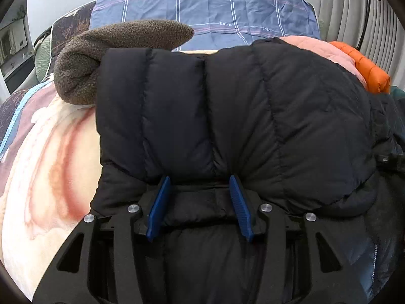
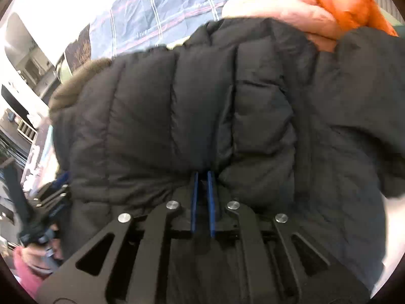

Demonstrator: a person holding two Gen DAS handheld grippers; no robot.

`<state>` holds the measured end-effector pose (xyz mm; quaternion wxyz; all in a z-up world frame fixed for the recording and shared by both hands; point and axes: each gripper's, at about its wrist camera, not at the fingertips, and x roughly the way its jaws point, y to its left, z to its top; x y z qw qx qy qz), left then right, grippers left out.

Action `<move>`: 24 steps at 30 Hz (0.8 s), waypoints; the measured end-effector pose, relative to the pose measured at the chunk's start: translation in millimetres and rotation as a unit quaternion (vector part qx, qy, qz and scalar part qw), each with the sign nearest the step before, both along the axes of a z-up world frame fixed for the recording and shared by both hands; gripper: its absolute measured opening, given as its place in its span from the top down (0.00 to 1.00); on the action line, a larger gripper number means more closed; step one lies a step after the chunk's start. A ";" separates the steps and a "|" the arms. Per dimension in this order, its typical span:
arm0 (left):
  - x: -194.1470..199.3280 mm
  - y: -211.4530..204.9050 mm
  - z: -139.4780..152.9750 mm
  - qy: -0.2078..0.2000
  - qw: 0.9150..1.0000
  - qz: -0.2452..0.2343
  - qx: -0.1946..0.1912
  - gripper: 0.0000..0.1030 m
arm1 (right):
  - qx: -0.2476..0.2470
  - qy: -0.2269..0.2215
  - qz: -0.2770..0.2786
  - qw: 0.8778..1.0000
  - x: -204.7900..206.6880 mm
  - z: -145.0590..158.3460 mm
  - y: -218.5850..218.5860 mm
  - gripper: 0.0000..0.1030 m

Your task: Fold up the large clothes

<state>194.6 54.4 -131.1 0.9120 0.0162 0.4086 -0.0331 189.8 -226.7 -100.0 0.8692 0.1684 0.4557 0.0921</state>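
Note:
A black quilted puffer jacket (image 1: 227, 111) lies bunched on the bed and fills both views (image 2: 202, 116). My left gripper (image 1: 200, 182) is open, its blue fingers (image 1: 162, 202) set wide apart with a fold of the jacket's edge lying between them. My right gripper (image 2: 203, 177) is shut on a pinch of the black jacket, the blue fingers (image 2: 194, 202) nearly together. The left gripper also shows at the left edge of the right wrist view (image 2: 54, 202), blurred.
A brown fleece garment (image 1: 121, 50) lies behind the jacket at left. Pink (image 1: 324, 50) and orange (image 1: 367, 68) padded garments lie at the back right. A blue checked sheet (image 1: 215, 7) covers the far bed; a peach blanket (image 1: 50, 167) lies left.

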 end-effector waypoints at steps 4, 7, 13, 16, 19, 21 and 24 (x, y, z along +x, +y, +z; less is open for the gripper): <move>-0.3 2.1 -2.0 -0.001 1.000 0.001 -0.011 0.50 | 0.033 -0.070 -0.043 0.996 -35.6 38.9 -55.0 0.90; -0.4 2.3 -2.5 -0.001 1.000 0.002 -0.009 0.48 | 0.048 -0.131 -0.127 0.982 -76.5 69.0 -133.3 0.80; 6.9 -6.6 -2.0 -0.001 1.000 0.009 0.022 0.41 | 0.166 -0.159 -0.360 0.904 -167.8 69.8 -311.7 0.51; 9.0 -10.5 -1.8 -0.002 1.000 0.011 0.029 0.39 | 0.241 -0.156 -0.414 0.864 -190.2 48.8 -365.7 0.50; 11.2 -9.3 -0.8 -0.002 1.000 0.012 0.024 0.37 | 0.305 -0.147 -0.392 0.855 -183.9 33.0 -388.6 0.47; 12.3 -7.8 -0.7 -0.003 1.000 0.012 0.019 0.36 | 0.346 -0.139 -0.383 0.845 -170.9 24.7 -388.9 0.47; 7.2 -3.0 -1.6 -0.004 1.000 0.012 0.014 0.34 | 0.345 -0.153 -0.385 0.842 -158.9 33.2 -388.5 0.59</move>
